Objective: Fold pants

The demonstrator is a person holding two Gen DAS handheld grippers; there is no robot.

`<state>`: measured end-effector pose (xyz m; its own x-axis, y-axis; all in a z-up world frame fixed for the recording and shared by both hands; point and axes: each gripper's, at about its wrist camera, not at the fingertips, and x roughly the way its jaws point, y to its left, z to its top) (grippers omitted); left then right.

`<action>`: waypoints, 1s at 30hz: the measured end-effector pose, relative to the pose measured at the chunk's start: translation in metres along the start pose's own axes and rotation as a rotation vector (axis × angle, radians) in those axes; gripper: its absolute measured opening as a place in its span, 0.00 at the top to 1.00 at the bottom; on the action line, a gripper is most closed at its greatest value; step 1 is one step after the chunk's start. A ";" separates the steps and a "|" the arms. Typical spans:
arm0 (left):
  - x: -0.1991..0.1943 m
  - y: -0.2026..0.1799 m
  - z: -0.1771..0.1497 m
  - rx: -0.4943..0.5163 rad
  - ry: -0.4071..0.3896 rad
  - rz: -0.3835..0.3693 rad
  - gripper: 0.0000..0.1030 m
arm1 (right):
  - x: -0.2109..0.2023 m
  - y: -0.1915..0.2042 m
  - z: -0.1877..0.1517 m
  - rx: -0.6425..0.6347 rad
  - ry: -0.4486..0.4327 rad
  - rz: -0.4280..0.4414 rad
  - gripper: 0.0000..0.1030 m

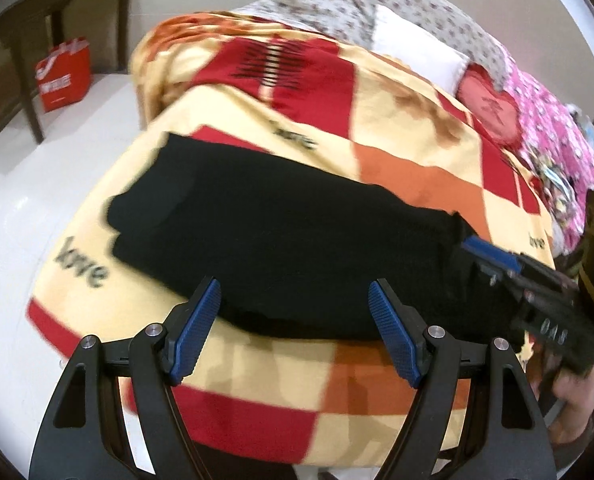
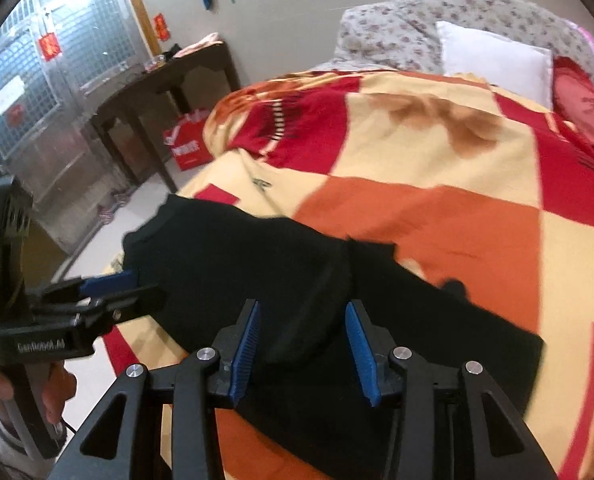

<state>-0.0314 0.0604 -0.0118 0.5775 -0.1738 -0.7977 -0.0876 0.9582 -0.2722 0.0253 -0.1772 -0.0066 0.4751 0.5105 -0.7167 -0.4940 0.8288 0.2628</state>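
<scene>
Just ahead of the left gripper (image 1: 293, 316), whose blue pads stand wide apart and empty, the black pants (image 1: 281, 240) lie folded into a thick, layered band across the checkered blanket (image 1: 417, 168). The right gripper (image 2: 303, 344) hovers low over the pants' near edge, its jaws likewise spread and holding nothing. Beyond the cloth sit a white pillow (image 2: 497, 60) and, to the left, a red bag (image 2: 187, 148) under a dark table (image 2: 169, 80).
</scene>
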 end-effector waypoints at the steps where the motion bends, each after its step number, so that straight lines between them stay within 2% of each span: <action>1: -0.002 0.007 0.000 -0.016 -0.002 0.009 0.25 | 0.005 0.002 0.006 -0.005 0.000 0.019 0.59; 9: -0.006 0.067 -0.006 -0.215 -0.010 0.055 0.25 | 0.062 0.047 0.064 -0.132 0.057 0.138 0.54; 14: 0.005 0.080 -0.008 -0.291 0.004 0.060 0.25 | 0.110 0.083 0.084 -0.236 0.142 0.153 0.52; 18: 0.013 0.079 -0.003 -0.293 0.006 0.068 0.25 | 0.141 0.103 0.095 -0.314 0.167 0.123 0.52; 20: 0.016 0.078 0.000 -0.289 0.006 0.074 0.25 | 0.150 0.110 0.098 -0.331 0.178 0.135 0.52; 30: 0.025 0.072 0.005 -0.254 0.014 0.093 0.24 | 0.164 0.116 0.098 -0.357 0.200 0.145 0.50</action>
<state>-0.0190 0.1258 -0.0487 0.5463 -0.0924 -0.8325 -0.3416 0.8829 -0.3222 0.1174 0.0252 -0.0305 0.2493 0.5322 -0.8091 -0.7828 0.6026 0.1552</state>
